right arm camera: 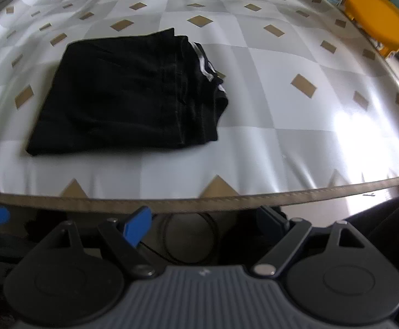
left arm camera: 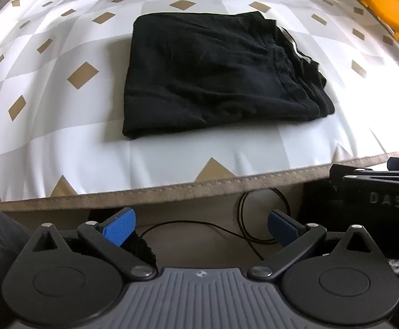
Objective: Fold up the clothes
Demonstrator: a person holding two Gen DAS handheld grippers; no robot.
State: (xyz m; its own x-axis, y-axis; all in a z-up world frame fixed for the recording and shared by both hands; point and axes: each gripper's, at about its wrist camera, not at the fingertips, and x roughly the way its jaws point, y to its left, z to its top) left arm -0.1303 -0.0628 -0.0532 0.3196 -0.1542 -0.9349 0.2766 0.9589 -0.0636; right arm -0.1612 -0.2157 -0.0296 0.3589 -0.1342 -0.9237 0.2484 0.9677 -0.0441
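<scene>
A black garment (left arm camera: pixel 216 74) lies folded into a thick rectangle on the table, its white-striped edges stacked along the right side. The right wrist view has the same folded garment (right arm camera: pixel 133 96) left of centre. My left gripper (left arm camera: pixel 201 229) hangs below the table's near edge, open, with nothing between its blue pads. My right gripper (right arm camera: pixel 203 223) is also held back below the near edge, open and empty. Both are well clear of the garment.
The tablecloth (left arm camera: pixel 62 137) is white and grey checks with tan diamonds and a tan hem. A black cable (left arm camera: pixel 254 219) loops under the table edge. An orange chair (right arm camera: pixel 375 30) stands at the far right. The right gripper's black body (left arm camera: pixel 375 200) shows at the left view's right edge.
</scene>
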